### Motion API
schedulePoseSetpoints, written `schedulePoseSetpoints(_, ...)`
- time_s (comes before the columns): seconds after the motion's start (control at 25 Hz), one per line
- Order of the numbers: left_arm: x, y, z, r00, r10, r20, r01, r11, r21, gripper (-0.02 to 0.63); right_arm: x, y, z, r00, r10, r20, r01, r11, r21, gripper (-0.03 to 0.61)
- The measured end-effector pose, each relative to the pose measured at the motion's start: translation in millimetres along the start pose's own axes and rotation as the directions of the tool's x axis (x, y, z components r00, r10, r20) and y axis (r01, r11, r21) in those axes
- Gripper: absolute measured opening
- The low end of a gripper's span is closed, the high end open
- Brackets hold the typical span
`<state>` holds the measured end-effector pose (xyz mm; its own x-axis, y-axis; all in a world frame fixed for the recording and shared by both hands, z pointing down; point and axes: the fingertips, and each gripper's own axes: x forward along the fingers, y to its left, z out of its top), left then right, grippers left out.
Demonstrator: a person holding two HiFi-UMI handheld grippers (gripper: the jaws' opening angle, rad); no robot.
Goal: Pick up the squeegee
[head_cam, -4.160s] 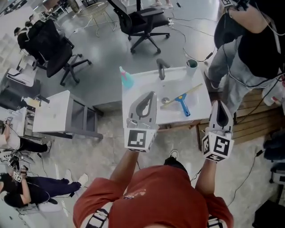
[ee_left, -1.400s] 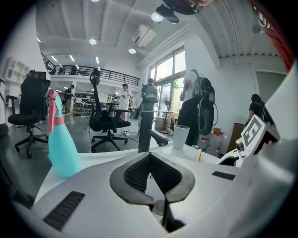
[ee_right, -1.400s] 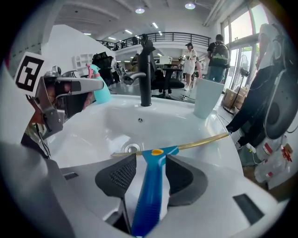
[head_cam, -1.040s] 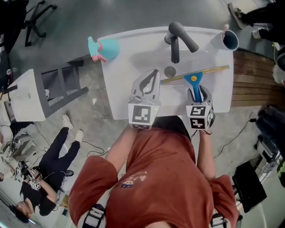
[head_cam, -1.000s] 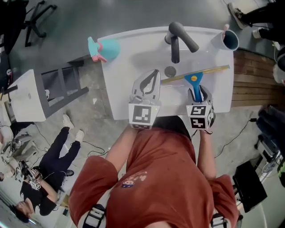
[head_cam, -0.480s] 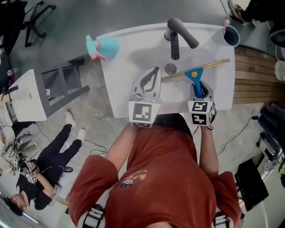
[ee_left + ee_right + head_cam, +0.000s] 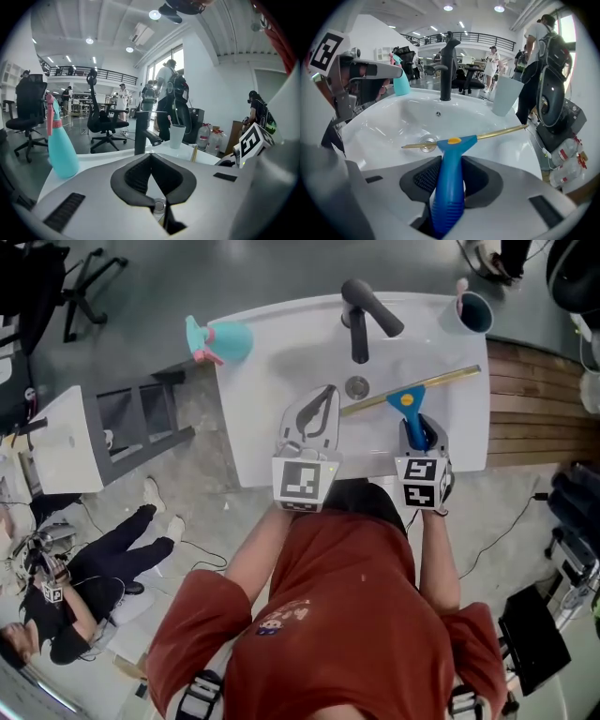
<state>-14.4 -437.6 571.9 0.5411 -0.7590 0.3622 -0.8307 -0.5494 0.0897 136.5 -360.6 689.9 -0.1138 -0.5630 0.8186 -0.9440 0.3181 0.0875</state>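
The squeegee (image 7: 411, 401) has a blue handle and a long brass-coloured blade and lies across the white sink (image 7: 272, 362), its blade over the drain (image 7: 356, 387). My right gripper (image 7: 418, 427) points steeply down at it. In the right gripper view the blue handle (image 7: 452, 145) runs between the jaws of the right gripper (image 7: 451, 165), which are closing, with the black pads pressing on its sides. My left gripper (image 7: 325, 393) hovers over the basin to the left, shut with nothing in it; its tips meet in the left gripper view (image 7: 150, 155).
A dark faucet (image 7: 361, 315) stands at the back of the sink. A teal spray bottle (image 7: 220, 338) is at the back left corner, a cup (image 7: 469, 310) at the back right. A wooden platform lies right of the sink, a grey shelf unit left.
Four seconds ago both grippers hung in front of the sink. Over the last second the right jaws have narrowed round the blue handle. The left gripper has stayed still.
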Motion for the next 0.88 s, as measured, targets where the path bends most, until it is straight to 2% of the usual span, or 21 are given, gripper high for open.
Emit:
schedulePoseSetpoints(0.16,-11.3,-15.0,5.7,1.000,0.006,0.010,-0.006,1.000,0.014,0.015,-17.3,-8.4,-0.4,0.999,-0.007,0.040,0.006,1.000,0.030,0.140)
schedulePoseSetpoints(0.32,-25.3,-28.7,20.0,0.998,0.022,0.055,-0.023,0.999,0.027,0.015,-36.9,-17.5,-1.9,0.996,-0.020,0.083,0.016,0.999,0.047,0.140)
schedulePoseSetpoints(0.48,-42.6,-44.4,25.7,0.998,0.031,0.063,-0.035,0.997,0.068,0.015,-61.0,-27.7,-5.9,0.990,-0.042,0.133,0.033,0.997,0.068,0.140)
schedulePoseSetpoints(0.72,-73.5,-67.6,46.9,0.991,0.056,0.122,-0.068,0.993,0.092,0.015,-105.6,-45.8,-7.5,0.974,-0.087,0.211,0.065,0.992,0.108,0.140)
schedulePoseSetpoints(0.88,-96.1,-75.8,58.3,0.981,0.085,0.175,-0.105,0.989,0.108,0.015,-133.7,-54.4,-3.2,0.952,-0.116,0.284,0.081,0.988,0.134,0.140)
